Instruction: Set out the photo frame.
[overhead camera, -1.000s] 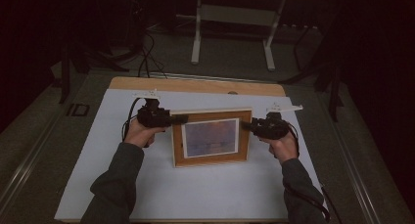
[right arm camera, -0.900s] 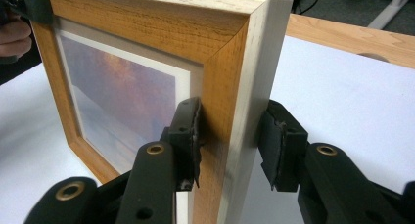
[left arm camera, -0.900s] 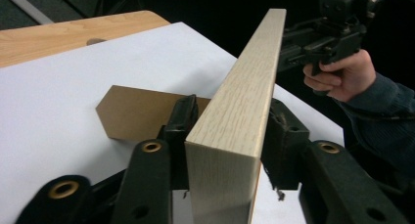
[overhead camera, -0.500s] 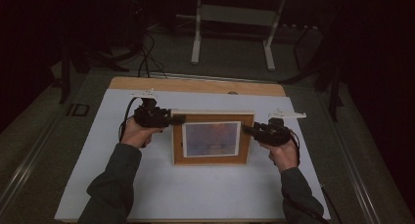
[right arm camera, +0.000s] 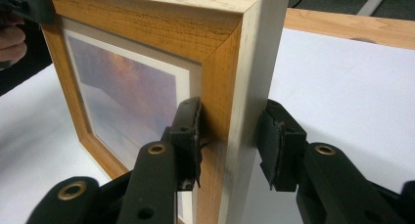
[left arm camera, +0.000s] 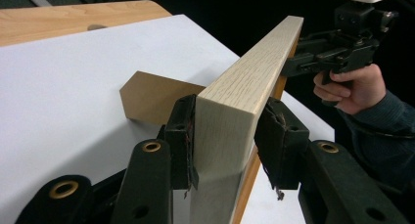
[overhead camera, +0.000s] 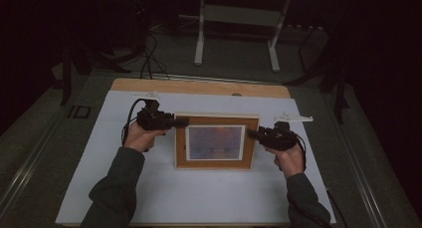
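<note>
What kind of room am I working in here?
Likely a dim recording lab or workshop: a white-covered table on a wooden top, cables trailing over a grey floor, and a metal stand behind the picture frame.

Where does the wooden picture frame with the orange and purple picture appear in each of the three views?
High view: the wooden picture frame is at the centre, on the white table cover, between both grippers.
Left gripper view: its pale edge runs from bottom centre to upper right.
Right gripper view: it fills the left and centre, picture side facing left.
Shared landmark: the white table cover.
</note>
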A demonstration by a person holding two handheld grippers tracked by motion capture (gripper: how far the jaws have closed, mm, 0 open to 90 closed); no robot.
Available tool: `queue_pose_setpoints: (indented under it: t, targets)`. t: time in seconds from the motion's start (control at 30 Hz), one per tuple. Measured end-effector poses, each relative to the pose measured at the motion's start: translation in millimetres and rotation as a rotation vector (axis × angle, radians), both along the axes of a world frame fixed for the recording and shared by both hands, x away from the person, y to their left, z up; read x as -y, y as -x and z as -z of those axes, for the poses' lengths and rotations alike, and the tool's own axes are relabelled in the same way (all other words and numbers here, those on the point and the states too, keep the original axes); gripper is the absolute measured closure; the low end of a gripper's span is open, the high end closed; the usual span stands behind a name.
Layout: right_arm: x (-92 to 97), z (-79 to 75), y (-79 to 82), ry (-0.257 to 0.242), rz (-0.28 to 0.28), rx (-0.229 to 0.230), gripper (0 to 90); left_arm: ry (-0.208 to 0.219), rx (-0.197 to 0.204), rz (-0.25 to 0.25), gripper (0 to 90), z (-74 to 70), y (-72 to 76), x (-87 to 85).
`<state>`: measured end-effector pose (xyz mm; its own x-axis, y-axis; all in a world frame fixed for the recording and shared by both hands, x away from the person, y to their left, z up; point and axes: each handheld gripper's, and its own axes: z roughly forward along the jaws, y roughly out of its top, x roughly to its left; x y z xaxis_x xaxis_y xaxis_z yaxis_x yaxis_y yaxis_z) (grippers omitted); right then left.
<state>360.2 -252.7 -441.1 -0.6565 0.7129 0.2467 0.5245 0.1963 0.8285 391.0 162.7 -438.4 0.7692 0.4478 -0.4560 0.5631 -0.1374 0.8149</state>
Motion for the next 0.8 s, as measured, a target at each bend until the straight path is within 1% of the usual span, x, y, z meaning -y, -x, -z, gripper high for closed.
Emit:
queue_pose_setpoints:
  t: [0.13, 0.2, 0.27, 0.3, 0.43, 0.5, 0.57, 0.63, 0.7, 0.73, 0.8]
  targets:
    - [-0.5, -0.3, 0.0, 0.002, 0.002, -0.003, 62.8, 0.011, -0.004, -0.005, 61.7, 1.6, 0.4, -0.5]
    - [-0.7, -0.3, 0.2, 0.004, 0.003, 0.000, 62.7, 0.002, 0.006, -0.010, 61.3, 1.1, 1.4, 0.1]
    - [-0.8, -0.3, 0.2, 0.005, 0.003, 0.002, 62.6, -0.022, 0.008, -0.018, 59.7, 1.1, 2.2, 1.9]
    - [-0.9, -0.6, 0.7, 0.008, 0.003, 0.003, 62.5, -0.028, 0.006, -0.021, 55.8, 1.5, 2.0, 2.5]
    - [-1.1, -1.3, 2.1, 0.015, 0.002, 0.008, 62.4, -0.016, 0.009, -0.016, 53.2, 3.1, 1.4, 3.5]
    - [-1.0, -1.5, 2.2, 0.018, 0.001, 0.009, 61.5, -0.024, 0.011, -0.022, 51.8, 2.8, 2.4, 4.2]
    - [-1.3, -1.8, 3.2, 0.031, 0.000, 0.013, 57.1, -0.034, 0.018, -0.042, 48.3, 2.4, 3.9, 3.6]
    - [0.0, -1.8, 4.8, 0.026, -0.002, 0.020, 52.1, -0.032, 0.025, -0.064, 45.3, 2.0, 6.3, 0.7]
    - [2.3, -2.1, 6.2, 0.022, 0.004, 0.017, 48.1, -0.036, 0.036, -0.085, 42.3, 1.0, 9.9, -3.2]
    - [3.8, -2.3, 7.1, 0.023, 0.009, 0.012, 46.9, -0.044, 0.043, -0.095, 42.0, 0.6, 11.4, -4.4]
    - [6.1, -2.6, 8.9, 0.023, 0.014, 0.012, 44.7, -0.079, 0.067, -0.125, 40.7, -0.8, 17.5, -7.3]
